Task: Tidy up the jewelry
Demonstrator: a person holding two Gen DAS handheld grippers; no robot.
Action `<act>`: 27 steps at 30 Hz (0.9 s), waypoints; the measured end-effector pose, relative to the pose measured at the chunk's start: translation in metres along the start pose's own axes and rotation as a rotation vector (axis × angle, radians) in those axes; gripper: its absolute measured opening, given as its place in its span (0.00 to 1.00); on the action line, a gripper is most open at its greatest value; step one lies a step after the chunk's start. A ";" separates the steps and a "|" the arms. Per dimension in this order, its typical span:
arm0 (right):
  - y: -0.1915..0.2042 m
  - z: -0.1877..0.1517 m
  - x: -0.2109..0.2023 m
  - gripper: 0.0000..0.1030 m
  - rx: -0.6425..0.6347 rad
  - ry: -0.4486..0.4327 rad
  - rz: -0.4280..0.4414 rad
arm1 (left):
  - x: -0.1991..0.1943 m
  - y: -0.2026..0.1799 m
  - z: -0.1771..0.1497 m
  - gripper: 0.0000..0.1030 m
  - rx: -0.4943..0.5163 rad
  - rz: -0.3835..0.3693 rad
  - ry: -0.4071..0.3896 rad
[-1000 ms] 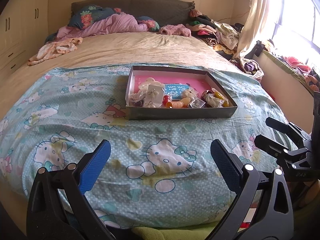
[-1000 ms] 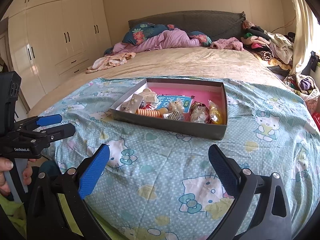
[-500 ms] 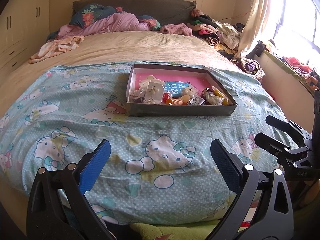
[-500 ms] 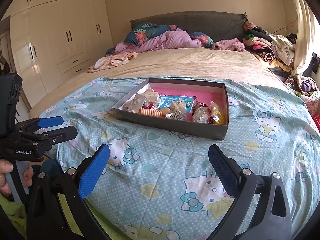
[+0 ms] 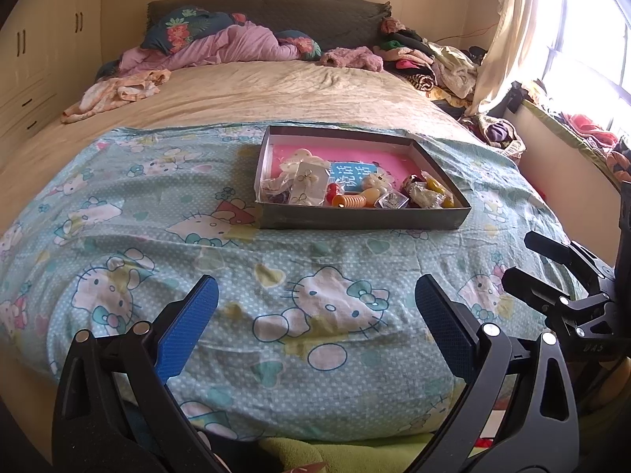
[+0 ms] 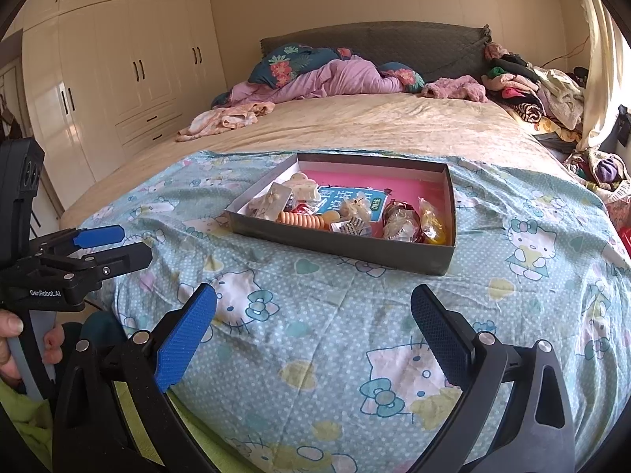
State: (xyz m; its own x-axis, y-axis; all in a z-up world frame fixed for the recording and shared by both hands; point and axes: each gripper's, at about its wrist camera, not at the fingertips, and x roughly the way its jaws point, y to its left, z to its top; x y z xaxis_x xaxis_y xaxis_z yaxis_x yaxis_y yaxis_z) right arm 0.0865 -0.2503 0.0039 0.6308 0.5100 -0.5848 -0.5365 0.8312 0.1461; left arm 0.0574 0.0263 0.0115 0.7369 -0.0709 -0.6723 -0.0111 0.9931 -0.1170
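Note:
A shallow grey box (image 5: 355, 218) with a pink floor sits on the blue cartoon-cat sheet (image 5: 157, 236) on the bed; it also shows in the right wrist view (image 6: 335, 242). Several small jewelry pieces and packets lie along its near side, among them an orange ribbed piece (image 5: 349, 200), a white earring card (image 5: 305, 185) and a yellow packet (image 6: 432, 222). My left gripper (image 5: 315, 295) is open and empty, well short of the box. My right gripper (image 6: 313, 305) is open and empty, also short of the box.
Crumpled pink bedding and pillows (image 5: 221, 43) lie at the headboard. A clothes pile (image 5: 426, 59) sits at the far right by the curtain (image 5: 508, 27). White wardrobes (image 6: 118, 79) stand left of the bed. A peach garment (image 6: 224, 120) lies on the beige cover.
Both grippers have crept forward and risen slightly over the bed's foot, so the box looks a little nearer. Both stay open and empty.

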 end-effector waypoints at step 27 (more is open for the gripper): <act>0.002 -0.001 0.003 0.96 -0.006 0.005 0.009 | -0.002 0.002 0.000 0.91 -0.008 0.014 -0.004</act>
State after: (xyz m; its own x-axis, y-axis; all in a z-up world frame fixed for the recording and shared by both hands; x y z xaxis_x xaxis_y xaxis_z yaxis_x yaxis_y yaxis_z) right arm 0.0867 -0.2471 0.0017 0.6229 0.5167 -0.5874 -0.5457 0.8250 0.1469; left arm 0.0554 0.0282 0.0126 0.7393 -0.0563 -0.6710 -0.0272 0.9932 -0.1133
